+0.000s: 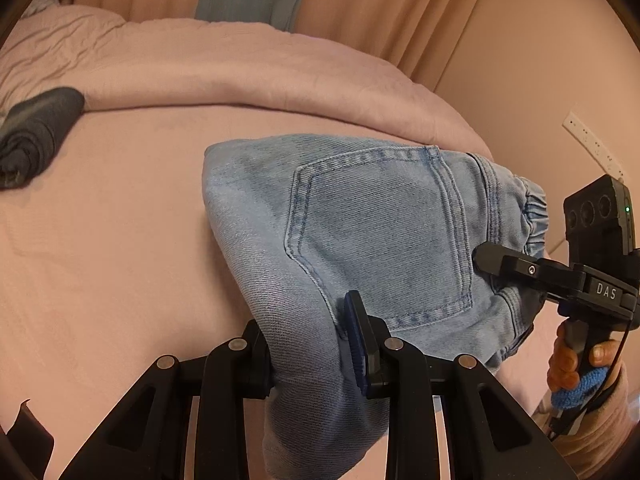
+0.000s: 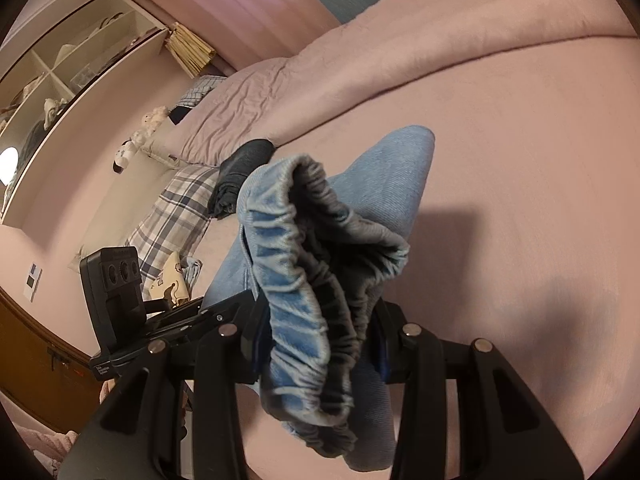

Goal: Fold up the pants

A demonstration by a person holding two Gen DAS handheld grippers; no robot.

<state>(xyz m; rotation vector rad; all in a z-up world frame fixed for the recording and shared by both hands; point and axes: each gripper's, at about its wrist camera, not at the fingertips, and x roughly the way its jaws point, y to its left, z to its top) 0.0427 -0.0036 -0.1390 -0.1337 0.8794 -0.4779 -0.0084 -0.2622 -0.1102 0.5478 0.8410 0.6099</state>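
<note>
The jeans (image 1: pixel 372 232) are being held above the bed (image 1: pixel 120 240) — the left claw (image 1: pixel 308 356) is clamping denim, the right claw (image 2: pixel 316 344) the elastic waistband (image 2: pixel 304 300) — already partly folded; laying flat is remaining.

You have open bed (image 1: pixel 120 260) sheet left of the lifted jeans (image 1: pixel 380 220). Obstacles: a rolled dark garment (image 1: pixel 36 136) at the far left, the bunched duvet (image 1: pixel 240 68) ridge behind, and plaid pillows (image 2: pixel 176 216) beyond the garment

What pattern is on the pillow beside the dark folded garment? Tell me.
Plaid pillow, white with grey-blue checks; right wrist view.
</note>
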